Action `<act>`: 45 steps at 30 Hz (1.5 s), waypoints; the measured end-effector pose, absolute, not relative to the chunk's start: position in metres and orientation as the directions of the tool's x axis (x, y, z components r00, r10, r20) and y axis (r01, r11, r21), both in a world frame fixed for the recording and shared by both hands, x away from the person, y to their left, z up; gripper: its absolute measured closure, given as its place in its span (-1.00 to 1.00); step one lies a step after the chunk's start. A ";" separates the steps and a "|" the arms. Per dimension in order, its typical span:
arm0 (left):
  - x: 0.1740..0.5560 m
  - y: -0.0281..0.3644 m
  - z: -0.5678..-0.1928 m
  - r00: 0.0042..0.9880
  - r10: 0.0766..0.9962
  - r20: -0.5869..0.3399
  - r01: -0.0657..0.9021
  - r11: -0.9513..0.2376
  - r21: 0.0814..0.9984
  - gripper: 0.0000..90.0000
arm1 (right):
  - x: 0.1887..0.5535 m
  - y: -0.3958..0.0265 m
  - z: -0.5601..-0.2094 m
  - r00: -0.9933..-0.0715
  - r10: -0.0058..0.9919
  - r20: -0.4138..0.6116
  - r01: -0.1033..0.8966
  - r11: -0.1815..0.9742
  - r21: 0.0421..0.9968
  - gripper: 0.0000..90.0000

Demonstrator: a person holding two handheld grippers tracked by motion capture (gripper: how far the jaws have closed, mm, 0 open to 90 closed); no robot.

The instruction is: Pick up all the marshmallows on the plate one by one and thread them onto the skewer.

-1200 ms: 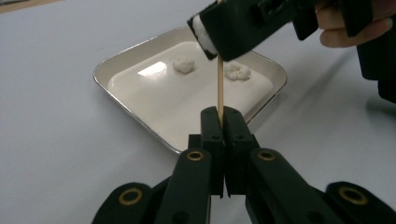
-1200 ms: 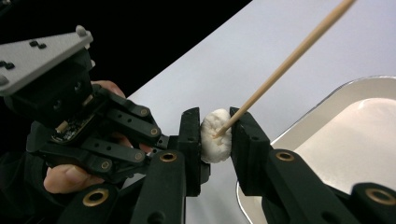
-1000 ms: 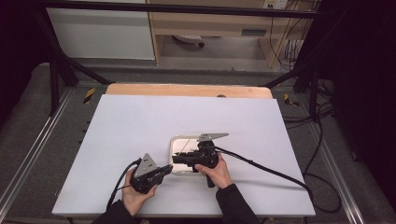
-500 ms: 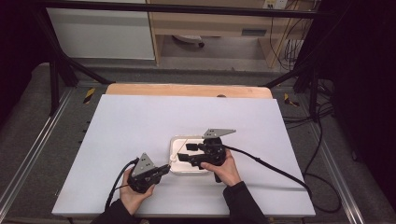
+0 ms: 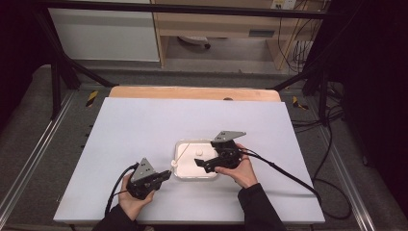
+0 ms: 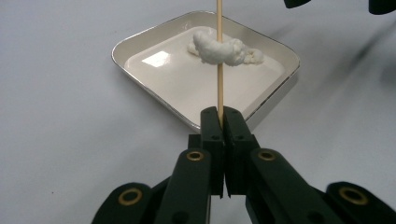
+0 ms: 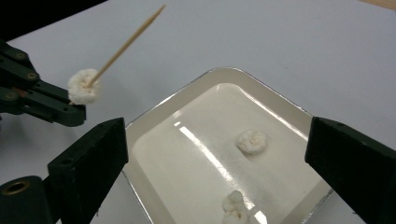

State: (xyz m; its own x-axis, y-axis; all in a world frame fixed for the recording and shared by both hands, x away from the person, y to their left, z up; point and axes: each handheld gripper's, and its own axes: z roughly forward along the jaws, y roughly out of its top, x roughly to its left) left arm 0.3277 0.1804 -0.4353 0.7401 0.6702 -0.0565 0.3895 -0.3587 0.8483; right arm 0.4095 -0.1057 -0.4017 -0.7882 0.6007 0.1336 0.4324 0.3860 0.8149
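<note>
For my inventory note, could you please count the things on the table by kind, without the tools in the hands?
White pieces: 3 (one on the skewer, two in the tray)
Wooden skewer: 1
Tray: 1
Total: 5

White tray (image 5: 180,174) sits near-centre on the white table (image 5: 144,125). Left gripper (image 5: 166,174) just left of it, holding a skewer (image 5: 180,156) with a white piece (image 5: 174,165). Right gripper (image 5: 202,163) over the tray, jaws just opened, nothing between them.
</note>
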 end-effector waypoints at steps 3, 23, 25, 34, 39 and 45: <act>0.328 0.180 -0.436 0.741 0.669 -0.058 0.392 -0.360 0.847 0.96 | 0.415 -0.106 -0.404 -0.779 0.617 0.115 0.433 0.395 0.811 -0.85; 0.328 0.181 -0.437 0.745 0.664 -0.061 0.393 -0.364 0.844 0.96 | 0.453 -0.085 -0.427 -0.760 0.645 0.087 0.462 0.440 0.770 -0.62; 0.328 0.181 -0.437 0.745 0.664 -0.060 0.393 -0.364 0.845 0.96 | 0.455 -0.083 -0.430 -0.765 0.640 0.072 0.459 0.464 0.758 -0.50; 0.329 0.181 -0.437 0.745 0.664 -0.063 0.394 -0.363 0.844 0.96 | 0.458 -0.081 -0.442 -0.787 0.615 0.050 0.455 0.523 0.721 -0.04; 0.329 0.181 -0.437 0.747 0.662 -0.062 0.393 -0.364 0.844 0.96 | 0.458 -0.081 -0.442 -0.795 0.604 0.060 0.455 0.529 0.716 0.20; 0.329 0.181 -0.437 0.747 0.662 -0.062 0.393 -0.364 0.845 0.96 | 0.457 -0.081 -0.443 -0.801 0.596 0.050 0.447 0.540 0.713 0.33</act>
State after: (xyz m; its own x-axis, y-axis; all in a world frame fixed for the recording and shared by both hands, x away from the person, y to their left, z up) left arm 0.3286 0.1809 -0.4366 0.7467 0.6623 -0.0620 0.3928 -0.3637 0.8447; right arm 0.4572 -0.0807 -0.4434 -0.8012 0.5962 0.0502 0.4468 0.5405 0.7129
